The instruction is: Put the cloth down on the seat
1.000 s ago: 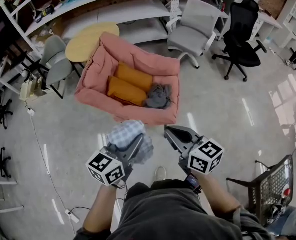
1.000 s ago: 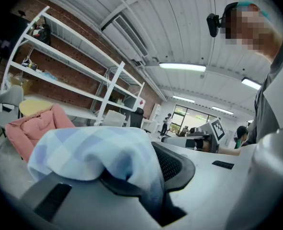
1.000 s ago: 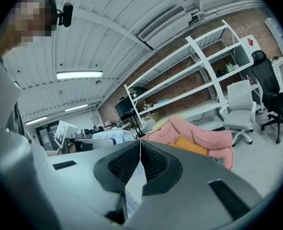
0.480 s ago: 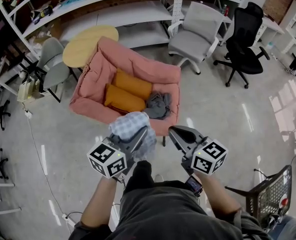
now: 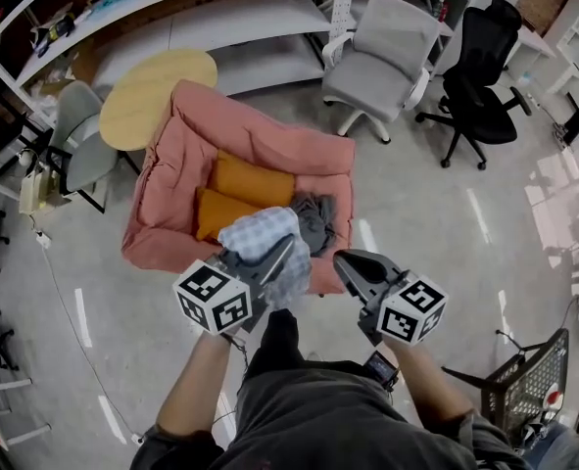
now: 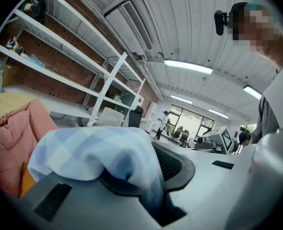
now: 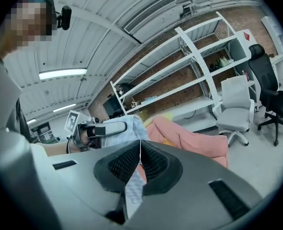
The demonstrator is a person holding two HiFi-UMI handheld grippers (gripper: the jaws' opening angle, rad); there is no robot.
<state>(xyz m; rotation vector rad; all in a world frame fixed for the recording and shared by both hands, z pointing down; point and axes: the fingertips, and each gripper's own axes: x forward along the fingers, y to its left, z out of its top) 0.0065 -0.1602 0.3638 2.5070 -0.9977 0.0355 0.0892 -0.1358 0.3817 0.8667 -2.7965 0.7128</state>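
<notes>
A blue-and-white checked cloth is bunched up in my left gripper, which is shut on it. In the left gripper view the cloth drapes over the jaws and hides their tips. The pink sofa lies just ahead, with two orange cushions on its seat and a grey cloth beside them. The held cloth hangs over the sofa's front edge, above the seat. My right gripper hovers to the right of it, level with the left one. Its jaws are shut with nothing in them.
Behind the sofa stand a round yellow table and white shelves. A grey armchair and a black office chair stand at the back right, grey chairs at the left. A wire basket is at the lower right.
The person has stepped toward the sofa. Both grippers have come closer to its front edge, and the held cloth now overlaps the seat in the head view. The grip is unchanged.
</notes>
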